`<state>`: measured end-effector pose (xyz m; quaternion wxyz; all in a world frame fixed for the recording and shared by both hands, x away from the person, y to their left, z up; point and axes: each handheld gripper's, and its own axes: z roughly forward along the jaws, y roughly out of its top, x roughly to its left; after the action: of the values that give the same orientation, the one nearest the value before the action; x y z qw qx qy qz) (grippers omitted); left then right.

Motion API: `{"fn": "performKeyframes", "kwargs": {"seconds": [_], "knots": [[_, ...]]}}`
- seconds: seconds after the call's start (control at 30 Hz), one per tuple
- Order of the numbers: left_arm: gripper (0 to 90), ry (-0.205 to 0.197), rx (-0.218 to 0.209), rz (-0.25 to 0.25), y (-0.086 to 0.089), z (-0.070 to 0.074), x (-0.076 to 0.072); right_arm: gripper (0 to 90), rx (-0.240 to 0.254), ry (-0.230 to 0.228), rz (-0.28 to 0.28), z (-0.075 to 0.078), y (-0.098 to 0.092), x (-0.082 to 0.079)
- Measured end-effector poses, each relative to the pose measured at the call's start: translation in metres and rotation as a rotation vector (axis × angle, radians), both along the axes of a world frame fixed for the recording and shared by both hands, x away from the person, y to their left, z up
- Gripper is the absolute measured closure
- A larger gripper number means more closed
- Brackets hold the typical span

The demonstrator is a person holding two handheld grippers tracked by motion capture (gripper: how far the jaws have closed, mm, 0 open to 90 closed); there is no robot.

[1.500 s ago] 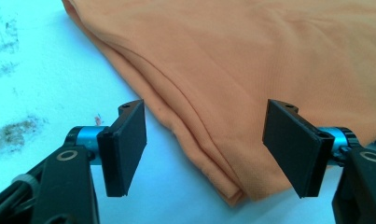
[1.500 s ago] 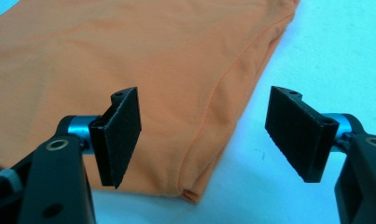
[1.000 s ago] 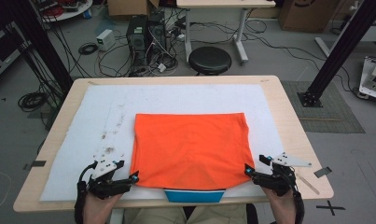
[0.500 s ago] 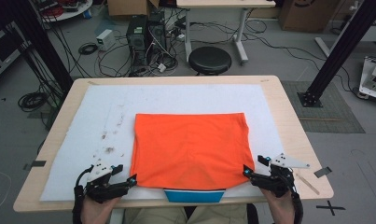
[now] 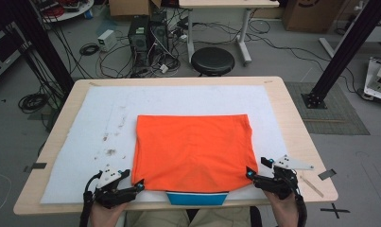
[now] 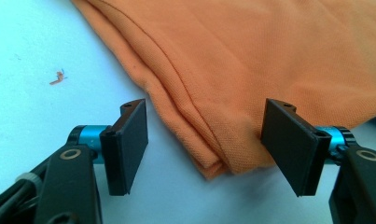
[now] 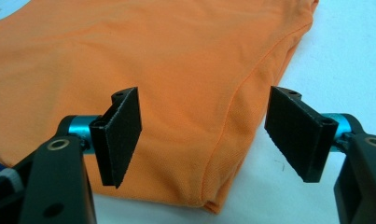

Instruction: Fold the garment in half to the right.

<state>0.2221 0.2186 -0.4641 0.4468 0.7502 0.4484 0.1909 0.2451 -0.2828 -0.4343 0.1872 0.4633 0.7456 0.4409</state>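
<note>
A folded orange shirt (image 5: 193, 149) lies flat on the white mat (image 5: 98, 123), with a blue and white band (image 5: 196, 197) showing under its near edge. My left gripper (image 5: 137, 185) sits at the shirt's near left corner, open. In the left gripper view that folded corner (image 6: 213, 163) lies between the two black pads (image 6: 129, 144) without touching them. My right gripper (image 5: 250, 172) is open at the near right corner. The right gripper view shows the corner (image 7: 209, 196) between its spread pads (image 7: 120, 135), which do not press on the cloth.
The mat covers a wooden table (image 5: 297, 137). Dark specks (image 5: 110, 144) mark the mat left of the shirt. A black stool (image 5: 212, 60), cables and computer boxes (image 5: 148, 33) stand on the floor beyond the table's far edge.
The left gripper has shifted slightly toward the shirt's near left corner. The right gripper and the shirt have kept still.
</note>
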Motion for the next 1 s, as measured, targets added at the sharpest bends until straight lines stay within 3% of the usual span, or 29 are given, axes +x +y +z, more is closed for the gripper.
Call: {"fn": "performKeyframes", "kwargs": {"seconds": [0.2,0.33,0.73,1.0], "knots": [[33.3,-0.061,0.036,0.008,-0.006,-0.005,-0.004,27.9,0.002,-0.005,0.001,0.001,0.001,-0.001],[34.9,-0.09,0.02,-0.003,-0.003,-0.009,-0.006,27.9,-0.003,-0.008,0.005,0.001,0.001,0.0],[50.5,-0.11,-0.003,-0.034,-0.001,-0.012,-0.009,27.9,-0.003,-0.009,-0.002,0.005,0.0,0.008],[67.5,-0.119,-0.018,-0.054,0.0,-0.013,-0.011,27.2,0.027,-0.024,0.072,0.01,0.018,0.023]]}}
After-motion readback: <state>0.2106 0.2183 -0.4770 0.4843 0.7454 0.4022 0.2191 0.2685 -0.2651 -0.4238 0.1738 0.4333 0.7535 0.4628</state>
